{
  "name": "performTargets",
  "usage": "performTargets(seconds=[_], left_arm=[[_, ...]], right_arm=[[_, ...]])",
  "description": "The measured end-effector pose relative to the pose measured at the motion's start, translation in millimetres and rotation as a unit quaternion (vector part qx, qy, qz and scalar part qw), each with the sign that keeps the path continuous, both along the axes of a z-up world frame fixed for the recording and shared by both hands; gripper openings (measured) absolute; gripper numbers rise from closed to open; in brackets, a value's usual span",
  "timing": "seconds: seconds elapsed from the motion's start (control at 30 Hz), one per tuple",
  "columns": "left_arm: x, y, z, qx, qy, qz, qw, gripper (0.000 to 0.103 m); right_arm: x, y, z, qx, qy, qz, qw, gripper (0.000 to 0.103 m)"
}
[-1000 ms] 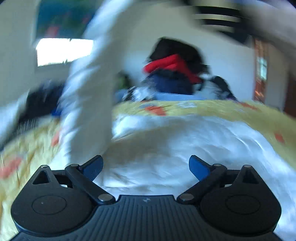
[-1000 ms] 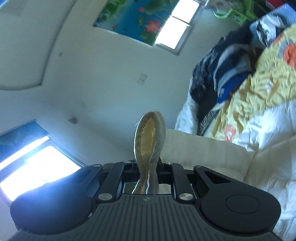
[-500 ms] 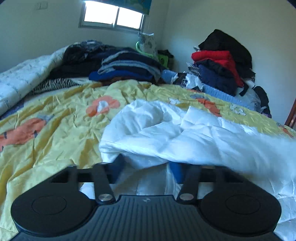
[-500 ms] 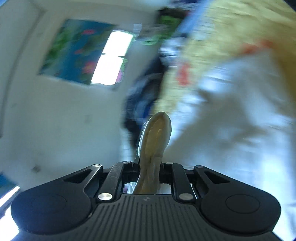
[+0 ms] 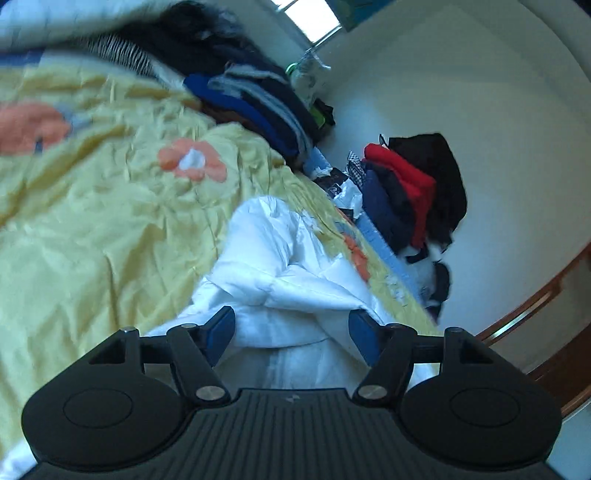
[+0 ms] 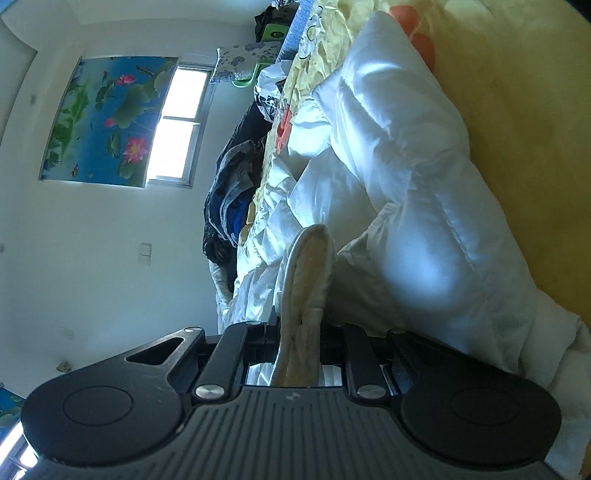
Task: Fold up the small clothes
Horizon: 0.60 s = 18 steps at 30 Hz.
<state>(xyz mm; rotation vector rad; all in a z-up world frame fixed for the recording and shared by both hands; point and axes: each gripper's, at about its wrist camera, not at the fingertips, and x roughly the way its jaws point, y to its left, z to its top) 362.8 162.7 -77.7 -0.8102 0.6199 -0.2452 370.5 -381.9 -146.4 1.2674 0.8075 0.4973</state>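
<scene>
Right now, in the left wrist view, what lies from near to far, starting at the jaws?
left gripper, jaws open → white padded jacket → yellow floral bedspread → stack of dark folded clothes → window.

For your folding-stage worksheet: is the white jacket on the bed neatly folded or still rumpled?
Still rumpled. The white jacket lies bunched in uneven puffy heaps on the yellow bedspread, one cuff clamped in the right gripper.

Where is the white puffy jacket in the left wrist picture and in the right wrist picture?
Left wrist: the white jacket lies lower centre on the yellow bedspread, just ahead of the open left hand-held gripper.
Right wrist: it fills the centre and right, and the right hand-held gripper is shut on its cream-lined edge.
Shared landmark: the pile of dark and blue clothes by the window wall.
</scene>
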Motion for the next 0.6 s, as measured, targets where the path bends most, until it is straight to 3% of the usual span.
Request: performTargets(seconds=[0.1,0.2,0.27,0.33,0.47,0.6], left_arm=[[3.0,-1.4,-3.4,-0.018,0.01,-0.012,0.9997,0.068],[-0.1,0.4,-9.3,-0.06,0.011,-0.063,0.9961,0.068],[-8.3,6.0,-12.6,-0.073,0.006,-0.062,0.9954,0.07],[-13.7,11.4,-11.9,-0.062,-0.005,-0.038,0.9973,0.082],[-12.4,16.7,-7.7,-0.077,-0.014,-0.013,0.9969,0.082],[6.5,4.7,-8.2,-0.023,0.034,0.004,0.9991,0.082]], right_arm=[[-2.5,-4.2,1.2,0.007,0.001,0.0,1.0,0.019],[-2.6,-9.1,-1.0,0.017,0.004,0.0,1.0,0.019],[-3.8,-9.6,1.1,0.021,0.005,0.0,1.0,0.019],[-3.1,-9.2,-1.0,0.02,0.003,0.003,1.0,0.02],[-1.4,-10.5,-4.6,0.022,0.006,0.004,1.0,0.02],[-1.4,-10.0,-3.3,0.021,0.008,0.004,1.0,0.02]])
